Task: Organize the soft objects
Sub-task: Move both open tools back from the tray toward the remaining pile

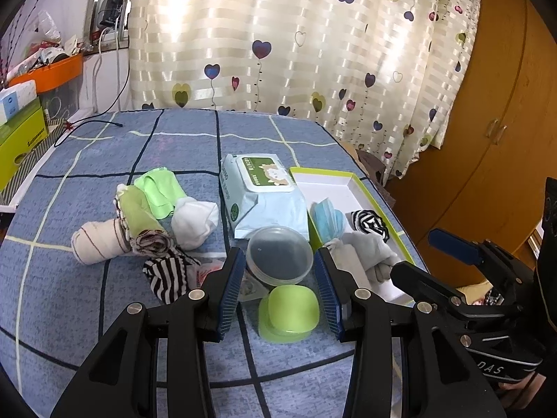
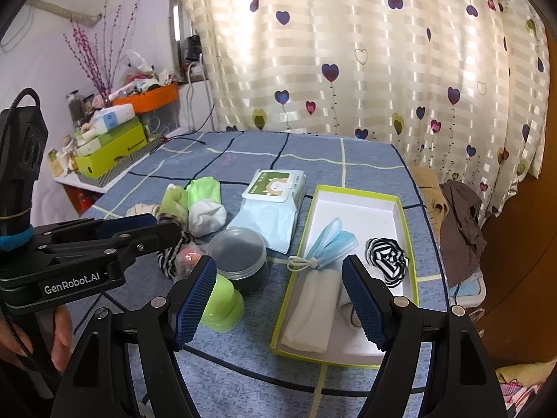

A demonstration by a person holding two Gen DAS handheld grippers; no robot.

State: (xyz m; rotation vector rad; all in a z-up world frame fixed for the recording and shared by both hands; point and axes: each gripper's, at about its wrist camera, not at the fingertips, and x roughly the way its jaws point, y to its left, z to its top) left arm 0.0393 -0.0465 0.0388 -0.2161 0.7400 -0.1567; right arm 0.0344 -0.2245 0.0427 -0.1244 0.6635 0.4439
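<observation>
Left gripper (image 1: 280,287): jaws spread, nothing clamped | Right gripper (image 2: 278,303): jaws wide, nothing held | Rolled socks (image 1: 139,226): piled on bedspread (image 1: 69,313), left of wipes pack (image 1: 257,198) | Green-rimmed box (image 2: 405,216): mask, socks inside

A: What is seen on the blue checked bedspread (image 1: 104,313)?

B: A heap of rolled socks (image 1: 146,223) is seen on the left, a wipes pack (image 1: 264,202) mid-surface, a lidded round jar (image 1: 280,256) and a green container (image 1: 289,313) nearer.

A: And rightward?

B: A green-rimmed box (image 2: 403,216) is laid flat.
</observation>
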